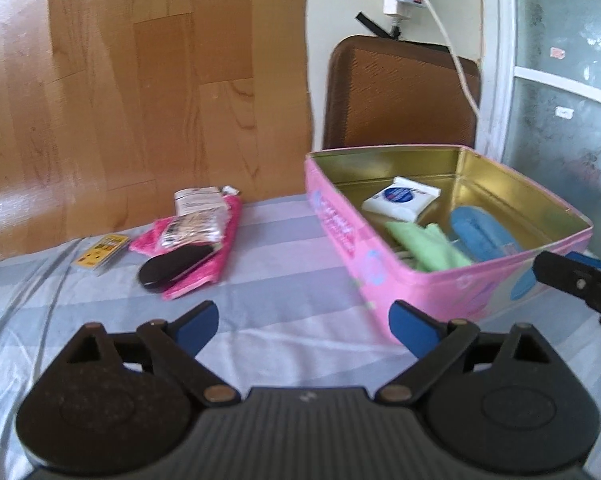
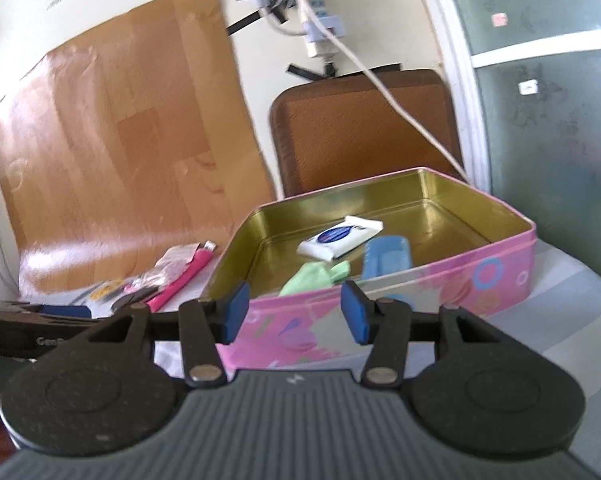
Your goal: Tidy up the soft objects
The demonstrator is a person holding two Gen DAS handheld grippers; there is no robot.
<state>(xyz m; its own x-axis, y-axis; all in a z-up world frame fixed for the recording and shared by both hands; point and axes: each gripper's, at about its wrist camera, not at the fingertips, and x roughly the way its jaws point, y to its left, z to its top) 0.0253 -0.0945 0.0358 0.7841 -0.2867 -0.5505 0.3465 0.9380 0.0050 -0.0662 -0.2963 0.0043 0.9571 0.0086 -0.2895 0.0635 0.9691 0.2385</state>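
Pink, flower-printed metal tin (image 1: 384,276) with a gold inside sits open on the striped blue-and-white cloth-covered surface (image 1: 284,280), already holding a white wipes packet (image 1: 400,197), a folded green cloth (image 1: 428,250) and a blue padded piece (image 1: 480,234). Well apart to its left lies a loose heap: a bright pink soft pouch (image 1: 216,256), a clear crinkly packet (image 1: 192,226) and a flat black oval (image 1: 172,268) on top. Both tools are empty, the left tool (image 1: 304,330) spread wide, the right tool (image 2: 294,312) half open before the tin wall; the pouch looks light and floppy, so pinching a free edge near its middle seems best.
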